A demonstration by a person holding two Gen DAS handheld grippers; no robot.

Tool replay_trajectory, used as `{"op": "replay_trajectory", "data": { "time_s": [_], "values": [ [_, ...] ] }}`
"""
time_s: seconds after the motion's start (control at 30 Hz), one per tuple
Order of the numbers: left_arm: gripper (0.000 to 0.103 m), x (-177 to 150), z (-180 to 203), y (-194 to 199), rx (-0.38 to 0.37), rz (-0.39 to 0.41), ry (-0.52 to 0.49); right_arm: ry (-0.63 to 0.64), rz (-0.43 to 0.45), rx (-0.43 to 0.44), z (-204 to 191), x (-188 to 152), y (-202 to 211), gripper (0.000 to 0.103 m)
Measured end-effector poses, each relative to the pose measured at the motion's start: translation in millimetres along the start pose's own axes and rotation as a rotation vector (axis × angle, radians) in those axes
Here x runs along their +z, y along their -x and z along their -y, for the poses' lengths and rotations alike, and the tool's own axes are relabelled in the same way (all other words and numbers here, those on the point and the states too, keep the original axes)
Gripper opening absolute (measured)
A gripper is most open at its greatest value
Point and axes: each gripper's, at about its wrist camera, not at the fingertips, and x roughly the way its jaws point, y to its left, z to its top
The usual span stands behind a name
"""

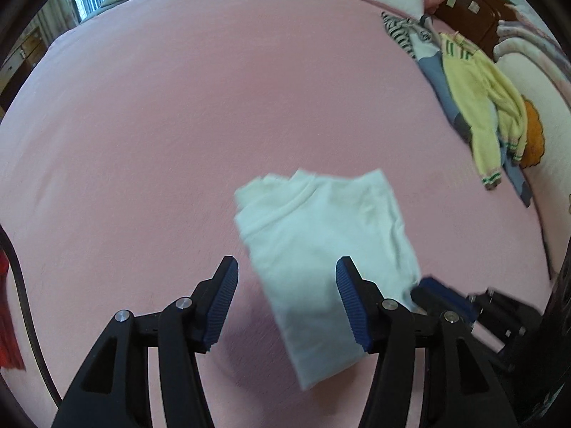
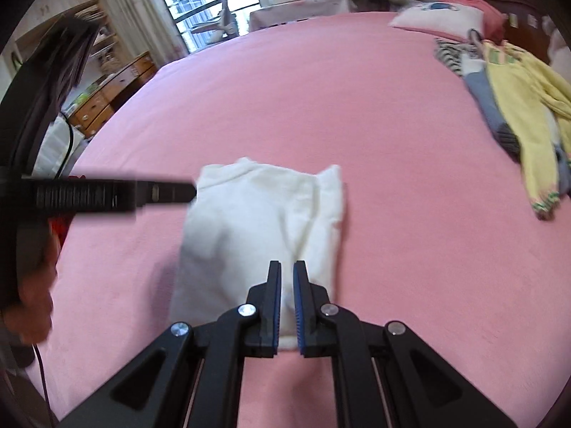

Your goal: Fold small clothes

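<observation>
white top (image 2: pixel 257 235) lies folded into a narrow strip on the pink sheet (image 1: pixel 178 125), mid-bed, near edge. right gripper (image 2: pixel 286 299) is clamped on its near hem, cloth pinched btw the pads. left gripper (image 1: pixel 285 303) hangs above w/ jaws apart, nothing in them, cloth below. best bet imo: keep the right pinch firm, have the left take the matching corner, then lift both evenly so layers don't slip. yellow sweater (image 1: pixel 478 107) & other clothes wait well apart by the pillow (image 2: pixel 442 21).

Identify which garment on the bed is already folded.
The white top, lying alone on the pink bedsheet beneath both claws. The yellow sweater and striped garment sit heaped unfolded near the pillow.
</observation>
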Motion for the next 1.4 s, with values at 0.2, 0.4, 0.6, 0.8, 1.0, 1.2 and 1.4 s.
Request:
{"op": "replay_trajectory", "data": {
  "time_s": [0.2, 0.4, 0.6, 0.8, 1.0, 1.2, 1.4],
  "values": [
    [0.056, -28, -4, -27, 0.016, -0.042, 0.003, 0.050, -0.078, 0.002, -11, -5, -31, 0.007],
    [0.056, -42, -16, -47, -0.011, -0.085, 0.049, 0.047, -0.109, -0.015, -4, -13, -34, 0.007],
    [0.064, -50, -25, -43, -0.022, -0.087, 0.071, 0.040, -0.117, -0.023, 4, -16, -29, 0.006],
    [0.064, -66, -32, -22, -0.031, -0.077, 0.076, 0.036, -0.135, -0.003, 8, -12, -15, 0.007],
    [0.064, -74, -40, 0, -0.036, -0.053, 0.075, 0.000, -0.152, 0.029, 21, -11, -3, 0.040],
    [0.064, -77, -42, 14, -0.020, -0.031, 0.061, 0.009, -0.156, 0.031, 23, -11, 7, 0.043],
    [0.064, -76, -41, 16, -0.019, -0.036, 0.061, 0.026, -0.174, 0.025, 22, -10, 10, 0.043]
  ]
}}
